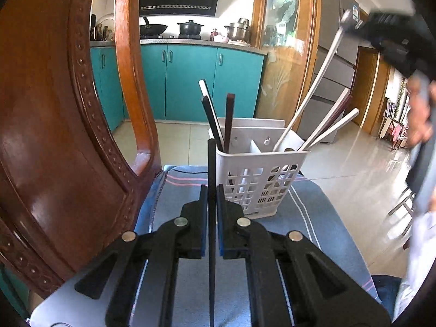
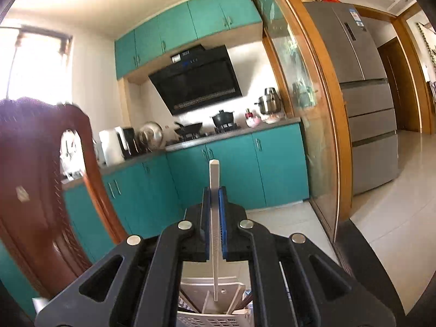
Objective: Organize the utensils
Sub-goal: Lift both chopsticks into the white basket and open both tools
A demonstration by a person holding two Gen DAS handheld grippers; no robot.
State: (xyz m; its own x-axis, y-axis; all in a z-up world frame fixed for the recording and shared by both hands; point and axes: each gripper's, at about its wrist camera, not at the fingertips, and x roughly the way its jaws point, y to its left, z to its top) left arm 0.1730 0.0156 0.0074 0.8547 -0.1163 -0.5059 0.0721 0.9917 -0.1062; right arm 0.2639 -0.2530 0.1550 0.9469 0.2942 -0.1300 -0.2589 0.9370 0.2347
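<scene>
A white slotted utensil basket (image 1: 259,182) stands on a blue striped cloth (image 1: 308,207). Its left compartment holds a black-and-white chopstick (image 1: 209,109) and a dark brown one (image 1: 229,120). Several white and brown chopsticks (image 1: 335,125) lean in the right compartment. My left gripper (image 1: 211,190) is shut on a black chopstick (image 1: 211,163), just left of the basket's near corner. My right gripper (image 1: 351,23) is high at the upper right, shut on a long white chopstick (image 1: 310,87) whose lower end dips into the right compartment. In the right wrist view that gripper (image 2: 214,190) clamps the white chopstick (image 2: 214,174) above the basket (image 2: 218,320).
A carved wooden chair back (image 1: 54,136) rises close on the left. A person's hand (image 1: 419,114) holds the right tool at the right edge. Beyond are teal kitchen cabinets (image 1: 190,81), a glass sliding door (image 1: 283,54), a grey fridge (image 2: 365,109) and tiled floor (image 1: 354,163).
</scene>
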